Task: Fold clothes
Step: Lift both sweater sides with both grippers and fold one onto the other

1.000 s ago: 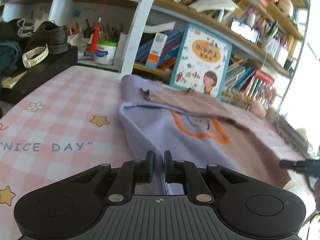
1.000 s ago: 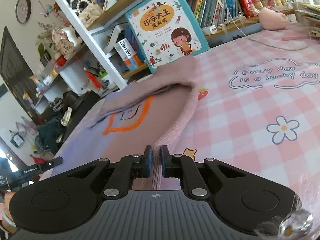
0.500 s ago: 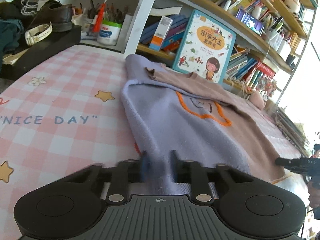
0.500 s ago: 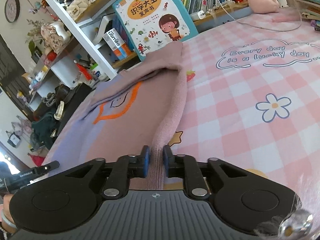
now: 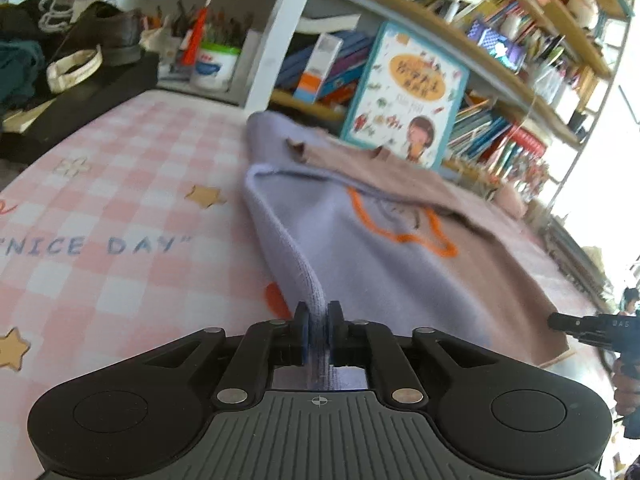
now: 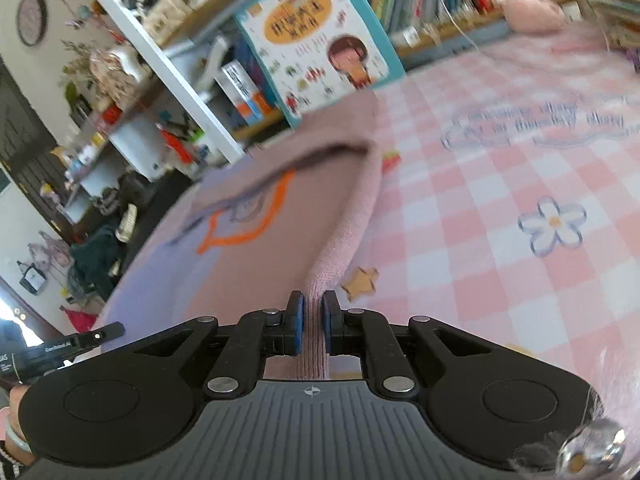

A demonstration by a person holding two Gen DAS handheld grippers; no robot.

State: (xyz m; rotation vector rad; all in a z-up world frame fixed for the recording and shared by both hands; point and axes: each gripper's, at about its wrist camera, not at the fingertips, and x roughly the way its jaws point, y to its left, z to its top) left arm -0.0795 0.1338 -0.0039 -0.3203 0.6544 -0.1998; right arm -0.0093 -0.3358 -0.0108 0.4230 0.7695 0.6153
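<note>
A pink-and-white checked cloth (image 5: 120, 216) printed with stars, flowers and lettering covers the surface under and ahead of the claw. Beyond it, facing the claw, stands a white-framed bookshelf (image 5: 280, 28) with wooden boards, crowded with books and jars. A round clock (image 6: 32, 18) hangs on the wall up to the left. Bright daylight floods in from the far right.
</note>
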